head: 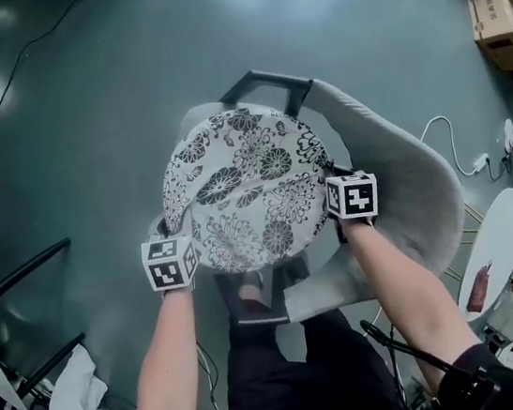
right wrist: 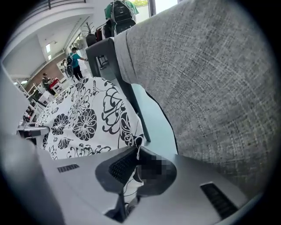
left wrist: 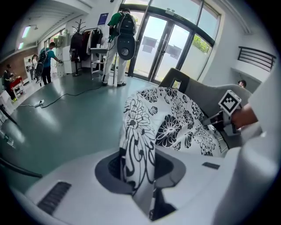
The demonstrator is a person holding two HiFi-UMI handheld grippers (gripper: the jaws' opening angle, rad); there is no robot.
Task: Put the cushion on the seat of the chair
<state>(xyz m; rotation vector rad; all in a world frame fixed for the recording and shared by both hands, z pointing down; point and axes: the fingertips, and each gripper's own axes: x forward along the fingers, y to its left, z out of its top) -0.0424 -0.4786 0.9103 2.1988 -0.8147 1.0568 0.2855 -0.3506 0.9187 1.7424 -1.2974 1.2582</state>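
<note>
I have the round floral cushion [head: 245,187] down over the seat of the grey upholstered chair [head: 407,197]. It covers the seat almost fully, so I judge the placing nearly done. I cannot tell whether it rests flat or hangs just above.

My left gripper [head: 178,237] sits at the cushion's left rim. Its jaws stand slightly apart with the folded edge between them, and there is a dark gap on one side, so I read it as loosened and not pinching. My right gripper [head: 333,193] is at the right rim, with its jaws together on a small pinch of the cushion's edge.

What I judge is left: let go on the right, pull both grippers clear, and check that the cushion lies centred.

The chair's curved back rises just beside my right gripper, so there is little room on that side. A black frame [head: 263,80] sits behind the cushion. Well apart on the floor are cables [head: 19,62], cardboard boxes [head: 500,18], a round white table [head: 494,246] and a white cloth [head: 71,401]. None of them is in the way.
</note>
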